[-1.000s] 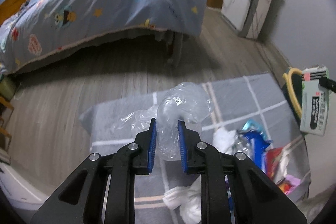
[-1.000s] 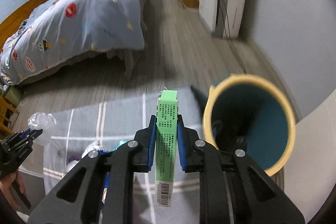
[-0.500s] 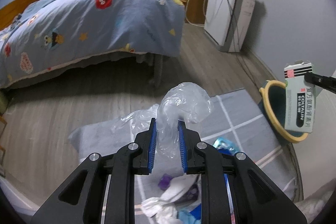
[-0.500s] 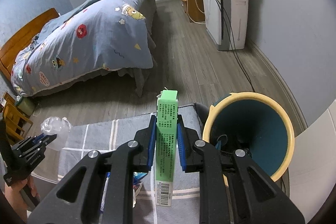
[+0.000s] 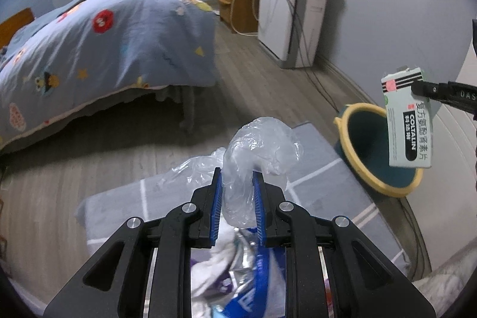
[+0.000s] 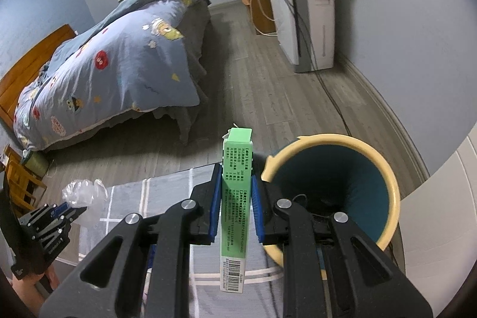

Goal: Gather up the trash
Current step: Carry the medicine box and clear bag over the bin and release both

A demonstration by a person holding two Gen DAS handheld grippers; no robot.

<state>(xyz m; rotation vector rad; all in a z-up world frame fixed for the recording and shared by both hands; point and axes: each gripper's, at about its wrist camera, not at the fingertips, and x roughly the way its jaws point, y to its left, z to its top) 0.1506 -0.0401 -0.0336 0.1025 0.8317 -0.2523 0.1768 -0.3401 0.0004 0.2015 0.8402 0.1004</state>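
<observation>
Two hand-held grippers, each matte black with ribbed blue pads, are clamped on rubbish. The left hand-held gripper (image 5: 237, 198) pinches a crumpled clear plastic bag (image 5: 259, 151), thin and glossy, which balloons out in wrinkled folds above its fingertips. The right hand-held gripper (image 6: 237, 200) squeezes a slim rectangular cardboard box (image 6: 236, 198), green on its narrow side with small black print and a barcode at the lower end, its top flap standing ajar. Seen from the left wrist, that same box shows a pale broad face with bold lettering and red and black stripes near the top.

Just right of the right hand-held gripper stands a round waste bin (image 6: 390, 178), smooth plastic, with a cream rim and a dark teal inside; the box is beside its rim, not over the opening. Beneath both hand-held grippers lies a soft grey rug (image 5: 322, 169) crossed by white lines, carrying loose litter (image 5: 238, 273): white tissue, shiny foil and a blue wrapper, blurred. Ahead of them stretches grey wood-grain floor (image 5: 283, 97) and a bed (image 5: 119, 49) under a puffy blue patterned quilt.
</observation>
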